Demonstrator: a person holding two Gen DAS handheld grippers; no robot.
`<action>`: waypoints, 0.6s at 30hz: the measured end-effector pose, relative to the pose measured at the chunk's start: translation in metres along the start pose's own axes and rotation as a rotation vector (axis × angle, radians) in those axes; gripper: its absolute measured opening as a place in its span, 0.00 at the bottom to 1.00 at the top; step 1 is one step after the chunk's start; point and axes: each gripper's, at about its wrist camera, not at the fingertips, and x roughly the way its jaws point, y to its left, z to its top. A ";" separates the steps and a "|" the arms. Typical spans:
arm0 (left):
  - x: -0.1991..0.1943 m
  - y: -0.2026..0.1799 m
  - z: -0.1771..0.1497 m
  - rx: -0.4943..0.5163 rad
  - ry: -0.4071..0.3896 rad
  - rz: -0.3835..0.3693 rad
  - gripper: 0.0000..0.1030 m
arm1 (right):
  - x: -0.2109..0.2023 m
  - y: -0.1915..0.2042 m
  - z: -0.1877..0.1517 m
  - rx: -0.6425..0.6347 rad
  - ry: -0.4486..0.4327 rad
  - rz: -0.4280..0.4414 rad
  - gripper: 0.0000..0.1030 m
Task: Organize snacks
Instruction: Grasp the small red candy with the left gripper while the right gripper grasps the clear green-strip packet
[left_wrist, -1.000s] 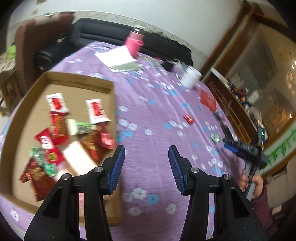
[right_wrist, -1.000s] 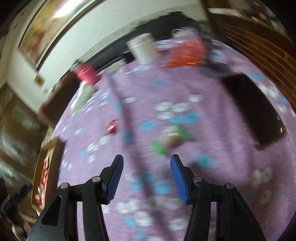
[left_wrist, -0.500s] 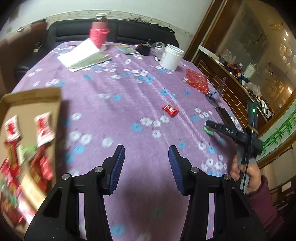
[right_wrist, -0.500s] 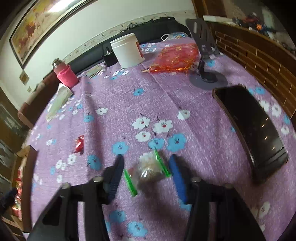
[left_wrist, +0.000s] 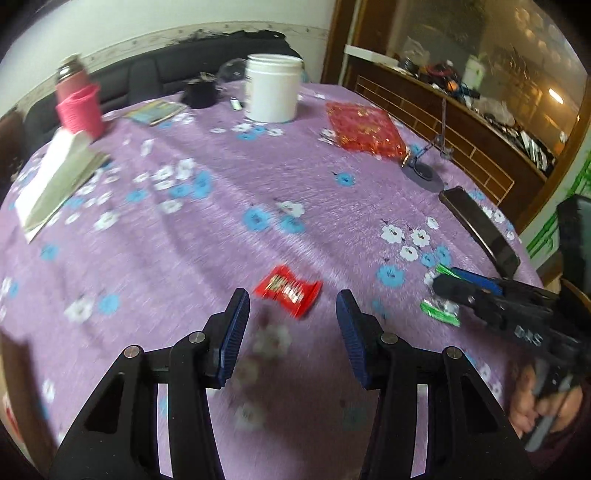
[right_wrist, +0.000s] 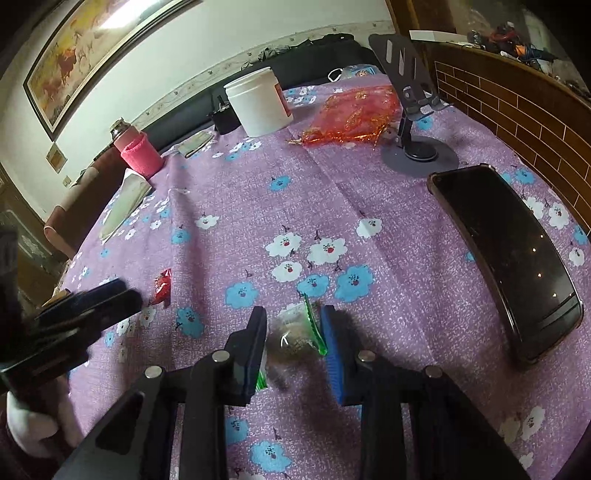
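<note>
Since a second ago the right gripper (right_wrist: 293, 341) has been closing on the green-edged snack (right_wrist: 295, 332) and now pinches it on the worktop (right_wrist: 229, 206), beside the dark phone (right_wrist: 506, 258). Meanwhile the left gripper (left_wrist: 291, 332) swung away from the cardboard tray and hovers spread, empty, near the red snack (left_wrist: 290, 290), on the phone's far side. Best to lift the green one straight up and check the crinkly wrapper holds.

We see a white wall (right_wrist: 207, 59), framed painting (right_wrist: 92, 48) far left, black sofa (left_wrist: 155, 74) beyond, brick-patterned wooden partition (right_wrist: 517, 110) right.
</note>
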 end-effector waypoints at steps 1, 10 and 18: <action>0.008 -0.002 0.003 0.017 0.011 0.006 0.46 | 0.000 0.000 0.000 0.000 0.000 0.000 0.32; 0.027 -0.009 0.002 0.084 0.049 0.023 0.25 | -0.001 -0.002 0.000 0.022 0.002 0.024 0.31; 0.008 -0.001 -0.002 0.033 0.024 0.031 0.23 | -0.006 0.002 -0.001 0.013 -0.024 0.045 0.29</action>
